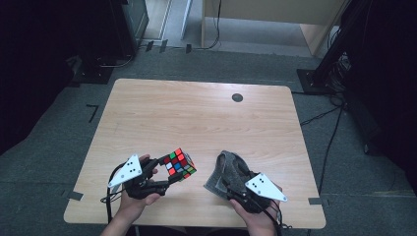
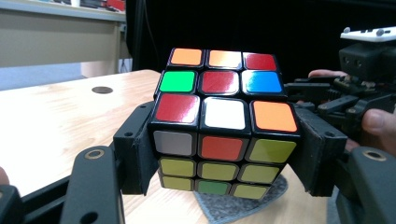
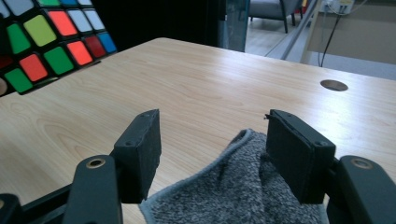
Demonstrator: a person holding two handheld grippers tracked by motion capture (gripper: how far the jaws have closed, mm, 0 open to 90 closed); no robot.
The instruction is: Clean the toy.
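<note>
- High view shows the left gripper [image 1: 164, 179] holding a scrambled, black-framed plastic puzzle cube with glossy coloured stickers [image 1: 179, 164] lifted above the near-left part of the light wooden table [image 1: 196, 118].
- In the left gripper view the jaws pinch the cube [image 2: 224, 126] on two opposite side faces, at 3 and 9 o'clock of it, with the pads flat on the faces.
- The cube looks light and rigid, but its layers can twist and the stickers are slick; I judge a flat, centred squeeze across whole faces safest, never on a corner.
- It has no long axis; it sits tilted, one corner toward 12 o'clock in the high view.
- The right gripper [image 1: 235, 189] rests at 3 o'clock of the cube, over a grey terry cloth [image 1: 223, 172] crumpled on the table.
- In the right gripper view its jaws stand spread with the cloth [image 3: 233, 196] between them, not nipped.
- The cloth seems soft and limp; take it by a bunched fold.
</note>
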